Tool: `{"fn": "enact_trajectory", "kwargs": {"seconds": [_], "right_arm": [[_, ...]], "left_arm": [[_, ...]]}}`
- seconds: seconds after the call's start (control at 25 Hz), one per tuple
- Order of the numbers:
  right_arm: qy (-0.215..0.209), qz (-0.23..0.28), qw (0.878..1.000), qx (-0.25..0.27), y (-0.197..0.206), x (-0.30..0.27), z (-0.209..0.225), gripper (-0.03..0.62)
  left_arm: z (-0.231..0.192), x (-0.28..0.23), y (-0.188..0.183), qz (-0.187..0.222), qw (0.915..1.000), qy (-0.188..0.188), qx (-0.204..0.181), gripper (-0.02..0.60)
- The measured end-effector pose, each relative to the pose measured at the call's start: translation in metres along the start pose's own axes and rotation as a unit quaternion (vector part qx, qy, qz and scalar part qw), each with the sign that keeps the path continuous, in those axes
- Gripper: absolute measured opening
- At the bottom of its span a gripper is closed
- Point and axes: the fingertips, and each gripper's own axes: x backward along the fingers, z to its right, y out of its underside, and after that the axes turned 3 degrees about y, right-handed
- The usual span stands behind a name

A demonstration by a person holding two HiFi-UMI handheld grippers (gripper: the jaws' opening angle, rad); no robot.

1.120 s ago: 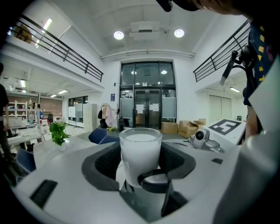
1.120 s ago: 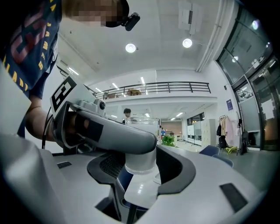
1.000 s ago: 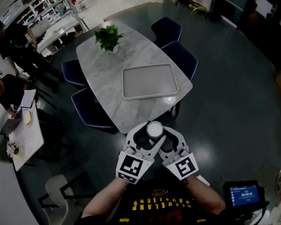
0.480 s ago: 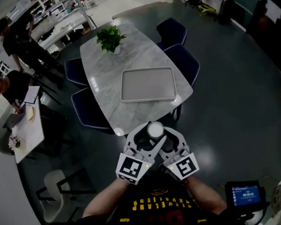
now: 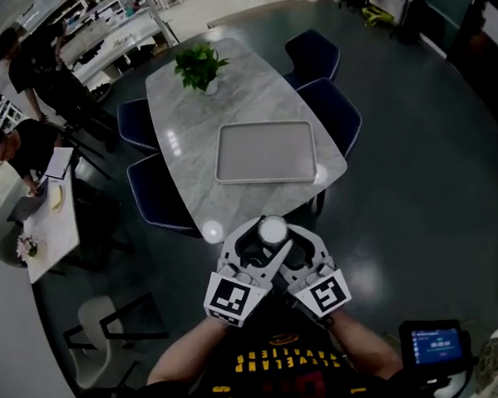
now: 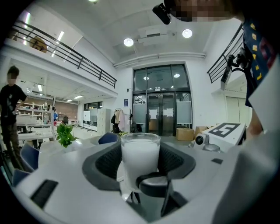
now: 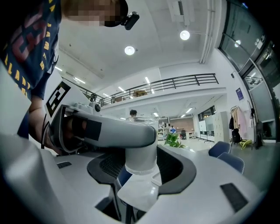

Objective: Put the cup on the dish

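A white cup (image 5: 273, 230) is held in the air just short of the near end of the grey marble table (image 5: 186, 128). Both grippers close round it. My left gripper (image 5: 257, 241) comes in from the left and my right gripper (image 5: 291, 244) from the right, their jaws overlapping around the cup. In the left gripper view the cup (image 6: 140, 155) stands upright between the jaws. In the right gripper view the left gripper's jaw crosses in front of the cup (image 7: 141, 162). The dish, a flat grey rectangular tray (image 5: 266, 152), lies bare on the table beyond the cup.
A potted plant (image 5: 199, 67) stands at the table's far end. Dark blue chairs (image 5: 330, 115) line both long sides. People sit and stand by a white desk (image 5: 52, 225) at the left. A small lit screen (image 5: 434, 345) is at the lower right.
The head view has shifted a little, so the table and tray sit slightly further right. The grippers and the cup keep the same hold and place in view.
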Motion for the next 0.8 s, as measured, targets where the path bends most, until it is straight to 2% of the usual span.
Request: {"fn": "enact_trajectory", "kwargs": {"seconds": [0.32, 0.8], "right_arm": [[0.001, -0.001, 1.0, 0.016, 0.001, -0.025, 0.021, 0.215], [0.002, -0.015, 1.0, 0.023, 0.007, -0.086, 0.054, 0.215]], "left_arm": [[-0.028, -0.015, -0.006, 0.018, 0.9996, 0.001, 0.021, 0.262], [-0.094, -0.047, -0.012, 0.021, 0.9995, 0.007, 0.024, 0.262]]}}
